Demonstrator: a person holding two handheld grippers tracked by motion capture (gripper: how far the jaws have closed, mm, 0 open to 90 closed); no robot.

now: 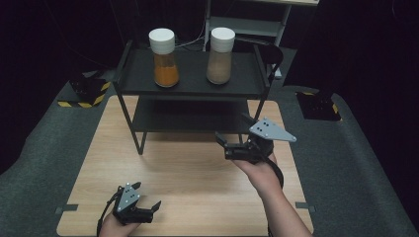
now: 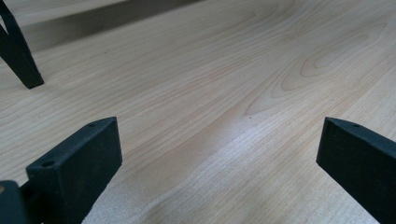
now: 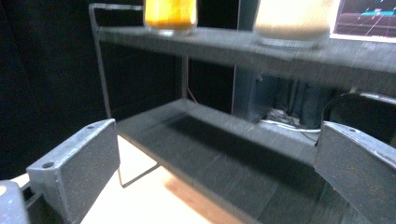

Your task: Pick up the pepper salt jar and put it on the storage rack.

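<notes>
Before the black rack [image 1: 190, 86], right gripper [image 1: 236, 134] wide and empty; left gripper [image 1: 146, 196] likewise.

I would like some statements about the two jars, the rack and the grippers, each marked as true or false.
1. Both jars stand on the top shelf of the black rack. True.
2. The orange jar is to the right of the brown jar in the high view. False: it is to the left.
3. The right gripper holds a jar. False: its jaws are open and hold nothing, in front of the rack.
4. The left gripper is open over the wooden table. True.
5. The lower shelf carries a jar. False: nothing stands on it.
</notes>
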